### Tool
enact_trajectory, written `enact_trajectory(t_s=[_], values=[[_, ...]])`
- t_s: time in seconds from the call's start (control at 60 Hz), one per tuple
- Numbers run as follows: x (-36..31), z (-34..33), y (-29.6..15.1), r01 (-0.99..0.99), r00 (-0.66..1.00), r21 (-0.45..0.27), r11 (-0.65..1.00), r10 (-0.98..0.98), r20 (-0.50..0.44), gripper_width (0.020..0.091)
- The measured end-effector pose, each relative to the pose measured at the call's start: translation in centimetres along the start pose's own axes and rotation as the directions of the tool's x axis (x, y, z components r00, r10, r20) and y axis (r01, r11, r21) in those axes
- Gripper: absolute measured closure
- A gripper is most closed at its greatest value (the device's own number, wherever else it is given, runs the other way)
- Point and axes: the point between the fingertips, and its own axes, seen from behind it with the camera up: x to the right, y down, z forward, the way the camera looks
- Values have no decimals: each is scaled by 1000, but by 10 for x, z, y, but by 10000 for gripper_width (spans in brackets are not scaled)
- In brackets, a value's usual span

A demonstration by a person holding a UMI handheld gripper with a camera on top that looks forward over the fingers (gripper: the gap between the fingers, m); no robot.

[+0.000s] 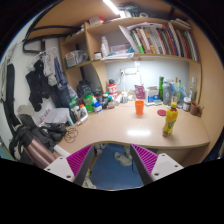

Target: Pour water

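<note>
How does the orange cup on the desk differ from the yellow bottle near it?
The orange cup is short, wide and open at the top; the yellow bottle is taller and narrower, with a dark cap. The cup stands farther back on the desk, while the bottle stands nearer the desk's front edge, off to the cup's right. Both stand upright, well beyond the open fingers of the gripper, which hold nothing.

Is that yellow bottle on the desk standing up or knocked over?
Upright. The yellow bottle stands on its base on the desk, cap on top, beyond the open gripper.
</note>
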Motion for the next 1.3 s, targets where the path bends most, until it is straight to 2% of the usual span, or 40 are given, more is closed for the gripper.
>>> enact_trajectory(t_s=[0.117, 0.317, 0.567, 0.767, 0.85, 1.05, 1.083, 1.15, 1.217, 1.3], values=[[-8, 18, 0, -29, 998, 31, 999, 31, -55, 277], [11, 32, -7, -33, 996, 118, 992, 43, -79, 279], [155, 68, -11, -9, 968, 217, 976, 63, -242, 280], [271, 146, -22, 139, 927, 258, 956, -34, -375, 277], [297, 189, -19, 132, 924, 257, 957, -25, -382, 276], [333, 256, -35, 99, 926, 325, 941, 33, -376, 284], [334, 264, -37, 92, 928, 333, 938, 40, -371, 298], [343, 275, -35, 75, 925, 324, 943, 56, -377, 671], [351, 275, -39, 49, 910, 373, 927, 113, -400, 697], [353, 280, -37, 8, 905, 346, 938, 140, -402, 762]])
